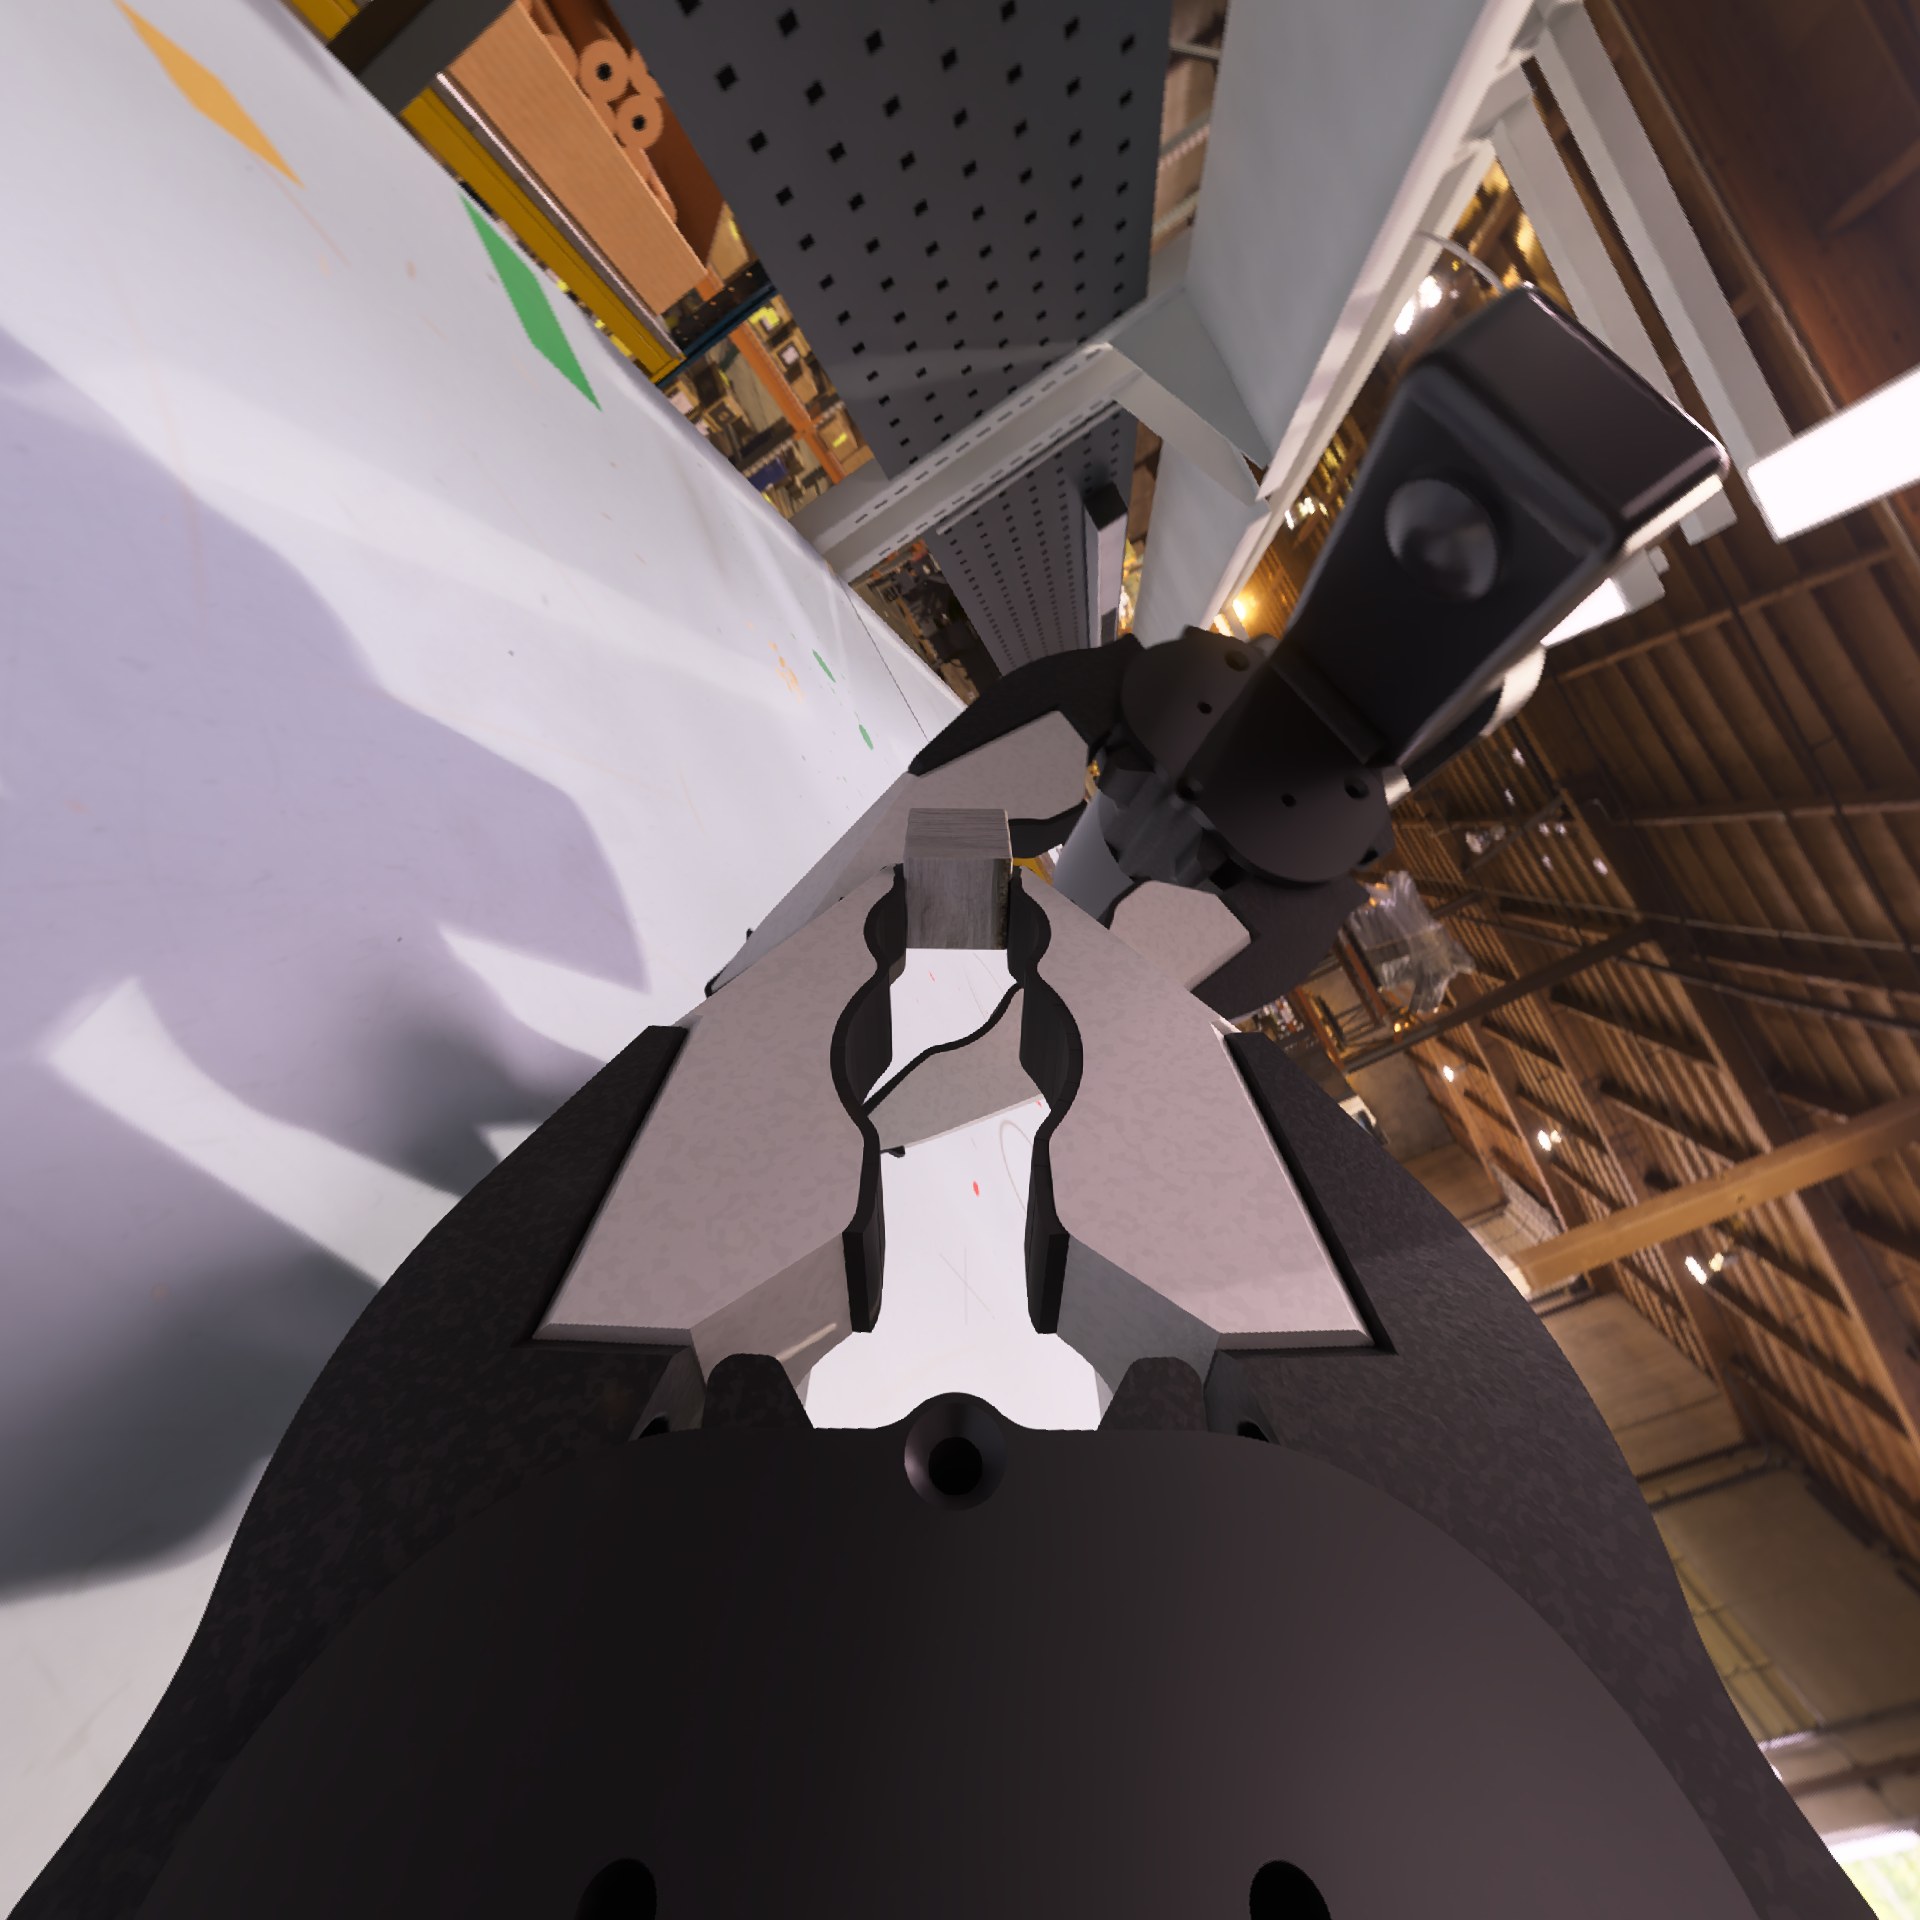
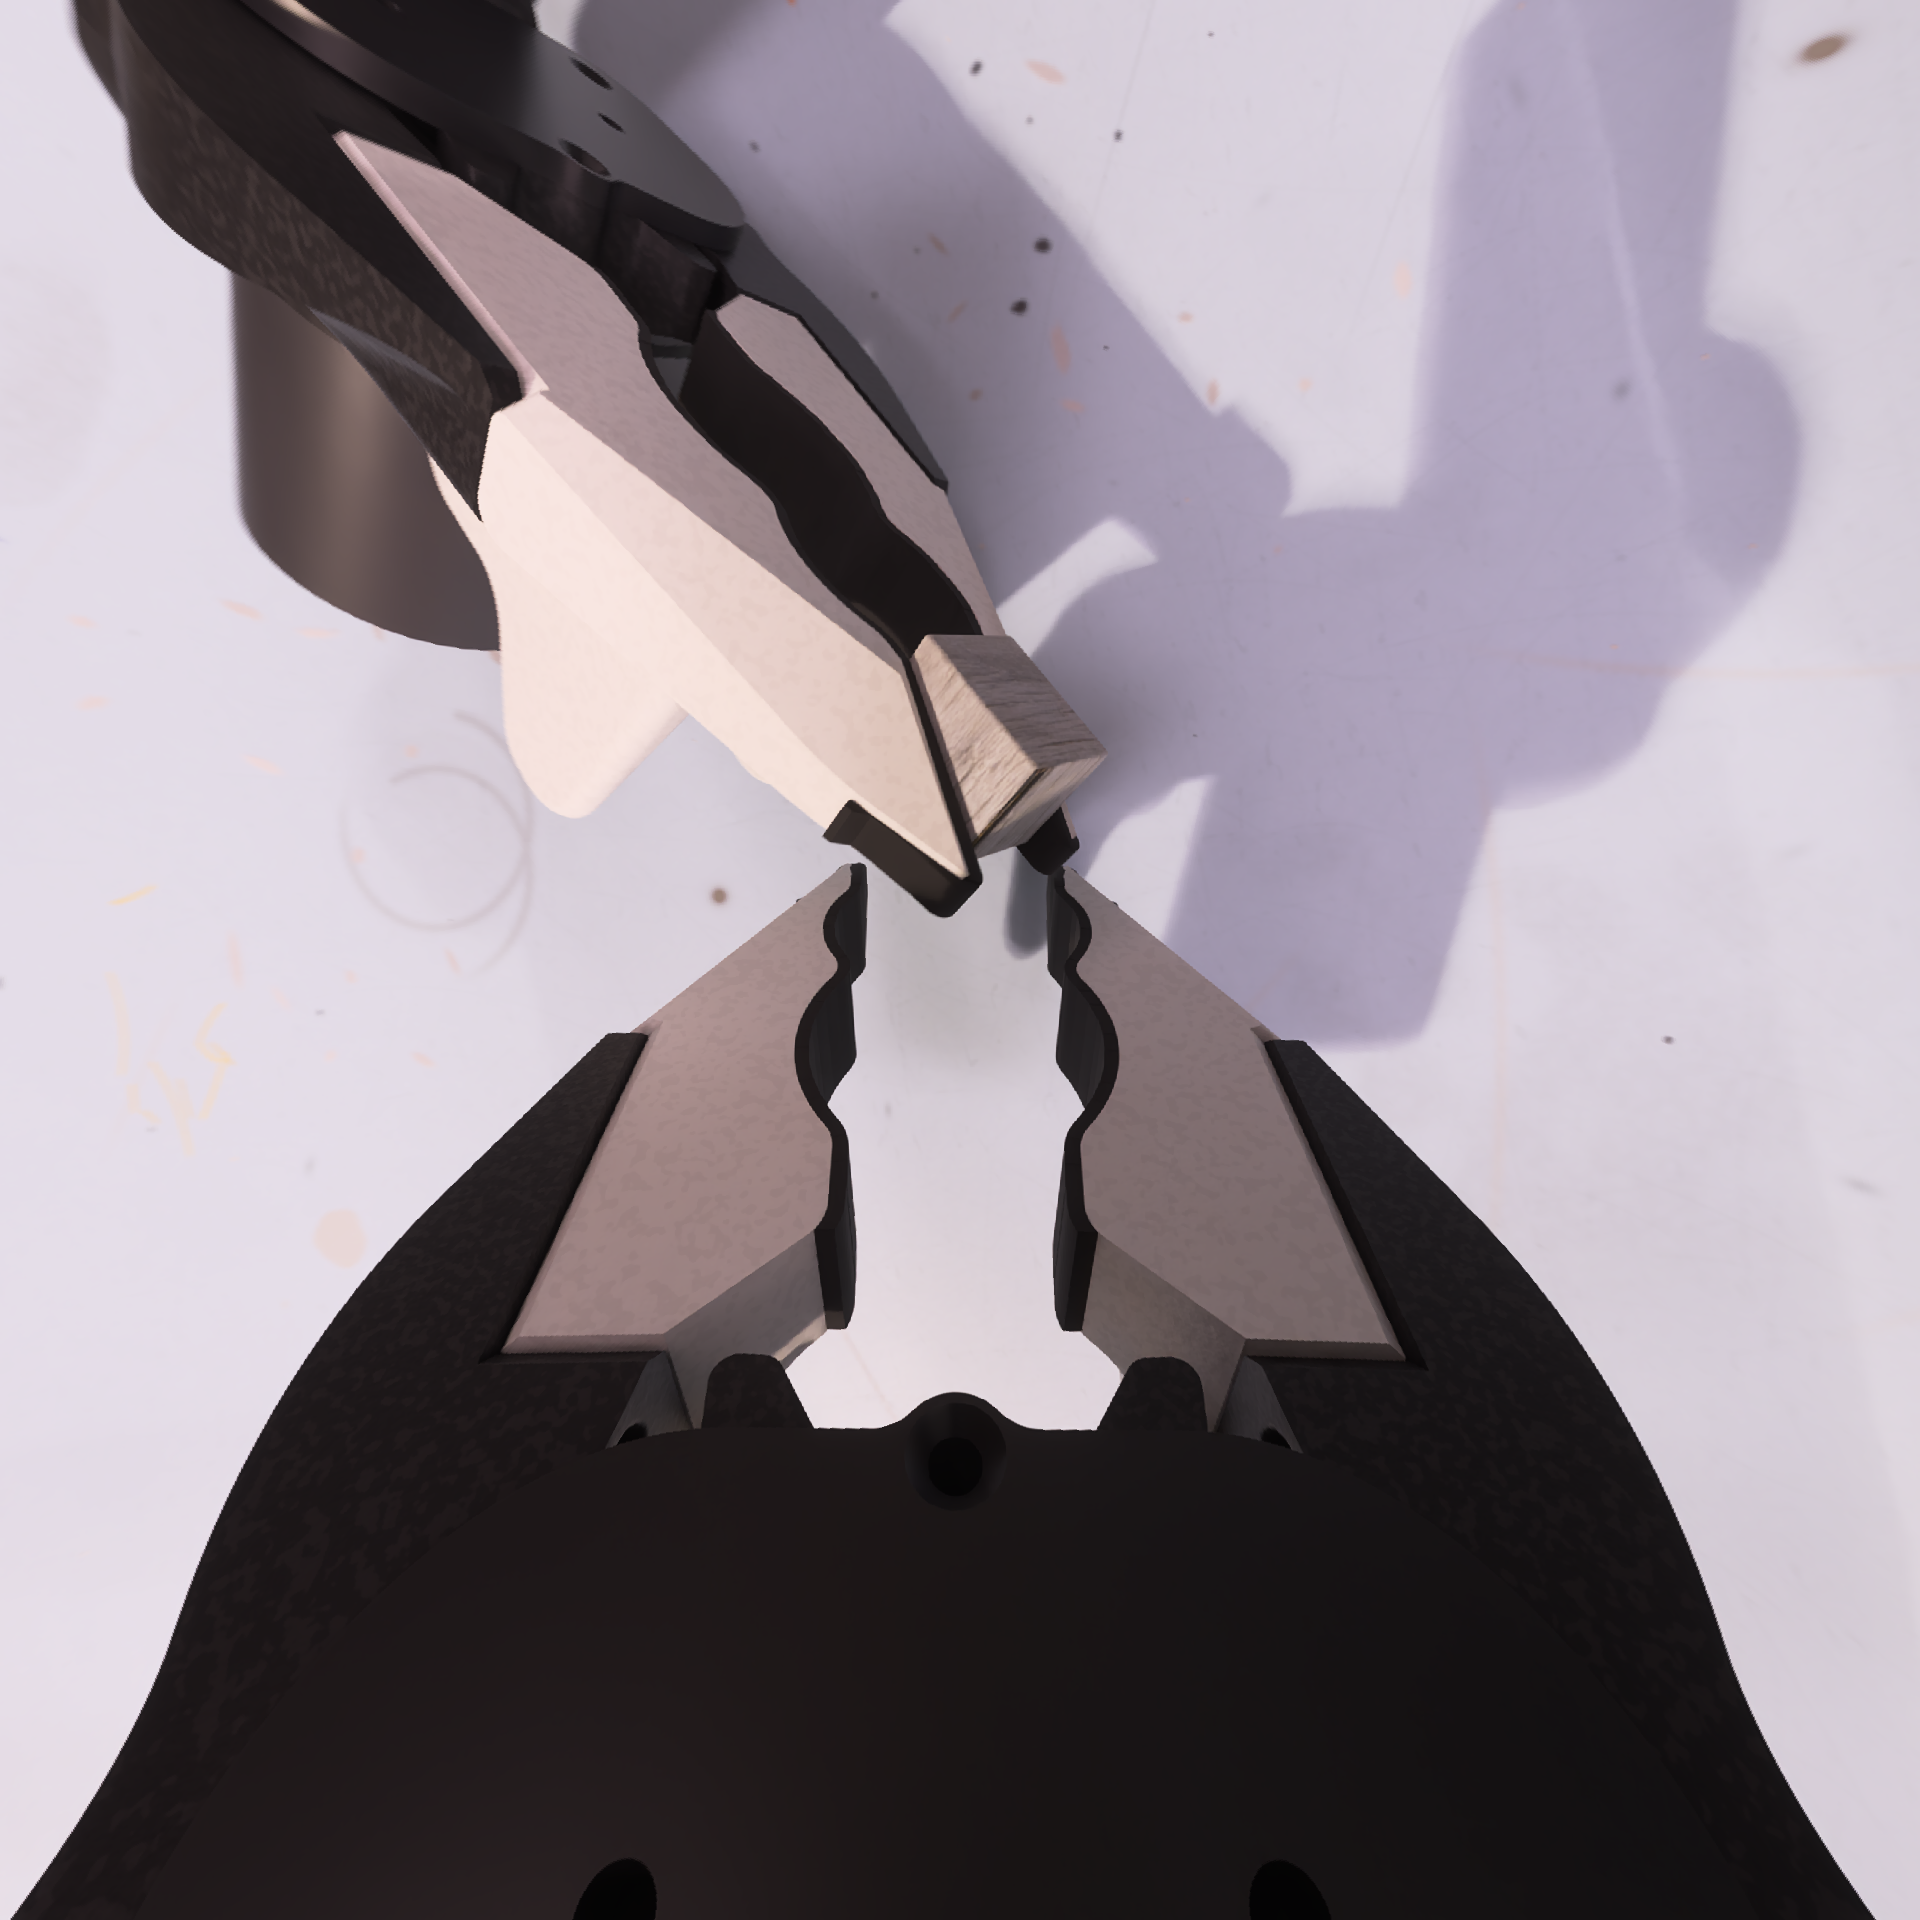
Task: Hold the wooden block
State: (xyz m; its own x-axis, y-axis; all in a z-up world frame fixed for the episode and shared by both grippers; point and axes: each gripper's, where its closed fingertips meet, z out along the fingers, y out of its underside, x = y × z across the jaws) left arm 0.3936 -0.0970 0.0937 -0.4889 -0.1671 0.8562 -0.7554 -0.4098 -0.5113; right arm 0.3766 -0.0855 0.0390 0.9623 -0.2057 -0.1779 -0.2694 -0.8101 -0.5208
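Note:
The wooden block (image 1: 956, 878) is a small pale cube pinched between the fingertips of my left gripper (image 1: 954, 906), which holds it above the white table (image 1: 312, 644). In the right wrist view the block (image 2: 1013, 727) shows in the left gripper (image 2: 1003, 836), which reaches in from the upper left. My right gripper (image 2: 958, 883) is open and empty, with its fingertips just short of the left gripper's tips and the block. In the left wrist view the right gripper (image 1: 1070, 831) sits just beyond the block, with its jaws spread.
The white table (image 2: 1455, 1195) carries specks, faint ring marks and the grippers' shadows. In the left wrist view a grey perforated panel (image 1: 935, 208), a shelf with cardboard boxes (image 1: 582, 166) and a brown roof structure (image 1: 1714, 1039) lie beyond the table edge.

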